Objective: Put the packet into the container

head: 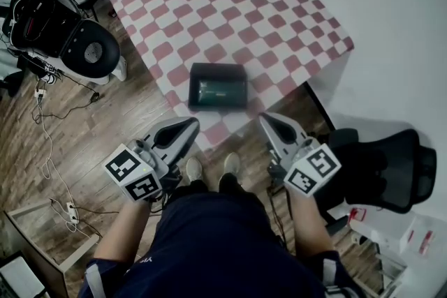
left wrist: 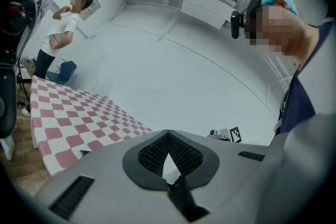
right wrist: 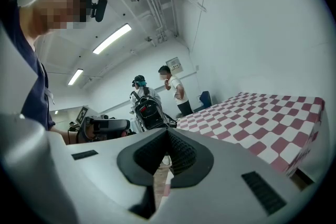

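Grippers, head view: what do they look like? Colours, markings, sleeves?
The left gripper and right gripper match: light grey tapered shells with black inner lining. Each carries a cube with black-and-white square markers. The gripper views show ribbed black pads and dark slotted vents. The person wears short dark navy sleeves with pale trim.

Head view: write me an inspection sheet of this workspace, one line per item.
Surface: checked cloth, red and white, over the table.
Job's things: dark container near the cloth's near edge; greenish packet lies inside it.
Clutter: nothing seen on the cloth.
Grippers: left tool and right tool both shut, nothing between the jaws, short of the table.
Cables: white cables trail over the wood floor at left.
Surroundings: black chair at right.
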`<action>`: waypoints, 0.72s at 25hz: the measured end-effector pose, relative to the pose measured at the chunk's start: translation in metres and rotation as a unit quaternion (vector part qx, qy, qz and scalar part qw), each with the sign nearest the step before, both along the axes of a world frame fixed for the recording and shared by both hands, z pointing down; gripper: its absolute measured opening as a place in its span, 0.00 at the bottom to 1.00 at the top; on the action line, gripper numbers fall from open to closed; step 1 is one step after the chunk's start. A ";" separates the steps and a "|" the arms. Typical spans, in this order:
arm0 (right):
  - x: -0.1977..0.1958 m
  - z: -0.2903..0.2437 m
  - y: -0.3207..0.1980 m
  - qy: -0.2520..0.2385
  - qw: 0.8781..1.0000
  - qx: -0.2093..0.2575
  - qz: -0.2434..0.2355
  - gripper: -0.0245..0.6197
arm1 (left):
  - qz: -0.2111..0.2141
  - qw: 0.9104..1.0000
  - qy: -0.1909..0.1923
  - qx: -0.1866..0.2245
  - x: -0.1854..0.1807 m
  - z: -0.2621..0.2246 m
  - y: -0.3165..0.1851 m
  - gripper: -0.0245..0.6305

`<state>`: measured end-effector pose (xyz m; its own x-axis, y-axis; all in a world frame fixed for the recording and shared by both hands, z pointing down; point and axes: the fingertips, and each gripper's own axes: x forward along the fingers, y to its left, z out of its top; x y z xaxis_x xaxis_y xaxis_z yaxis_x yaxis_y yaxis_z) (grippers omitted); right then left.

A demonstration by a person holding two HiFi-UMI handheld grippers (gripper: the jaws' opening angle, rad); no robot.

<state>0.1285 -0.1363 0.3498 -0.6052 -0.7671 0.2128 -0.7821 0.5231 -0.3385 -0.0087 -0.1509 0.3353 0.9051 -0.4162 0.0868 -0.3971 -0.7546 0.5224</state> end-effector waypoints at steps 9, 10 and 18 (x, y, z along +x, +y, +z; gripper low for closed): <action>-0.003 0.004 0.002 0.007 1.000 -0.005 0.007 0.06 | 0.005 1.000 -0.002 0.002 0.000 0.000 -0.001 0.07; -0.004 0.004 0.001 0.009 1.000 -0.005 0.005 0.06 | 0.005 1.000 -0.002 0.002 0.000 0.000 -0.001 0.07; -0.008 0.012 -0.002 0.031 0.999 -0.013 -0.001 0.06 | 0.006 1.000 0.000 0.004 -0.001 0.000 -0.004 0.07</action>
